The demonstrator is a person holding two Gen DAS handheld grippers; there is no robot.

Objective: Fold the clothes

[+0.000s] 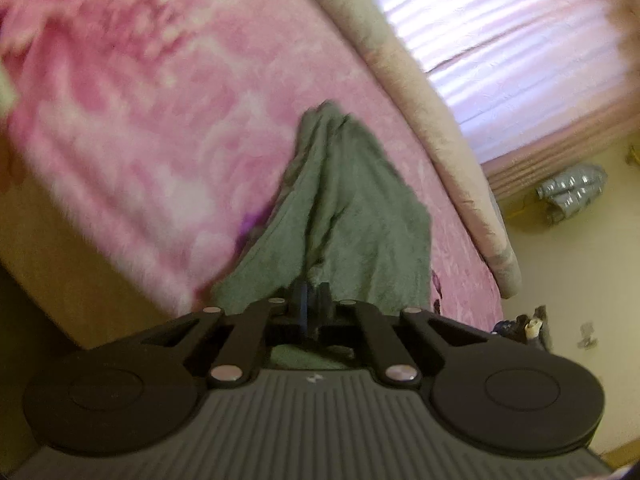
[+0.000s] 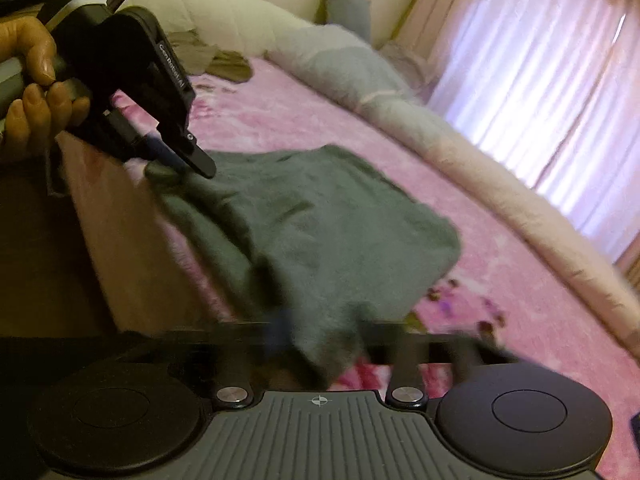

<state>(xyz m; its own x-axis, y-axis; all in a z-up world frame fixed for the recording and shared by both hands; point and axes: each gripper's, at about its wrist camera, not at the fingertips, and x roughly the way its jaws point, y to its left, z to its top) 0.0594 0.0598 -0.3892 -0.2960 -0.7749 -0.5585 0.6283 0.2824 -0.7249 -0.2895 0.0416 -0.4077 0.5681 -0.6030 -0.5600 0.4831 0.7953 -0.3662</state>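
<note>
Grey-green knit garment (image 2: 320, 232), soft and fuzzy, spread across pink floral bedspread (image 2: 500, 264) close to the near bed edge. Near hem pinched by right gripper (image 2: 320, 336), jaws closed on the fabric, view blurred there. Left corner pinched by left gripper (image 2: 188, 164), jaws closed on the cloth, handle held by a hand (image 2: 36, 80). Seen from the left wrist: garment (image 1: 352, 208) bunched into lengthwise folds, tapering away from left gripper (image 1: 310, 296). Farther back: rolled cream quilt (image 2: 460, 148), then pink curtain (image 2: 560, 80).
</note>
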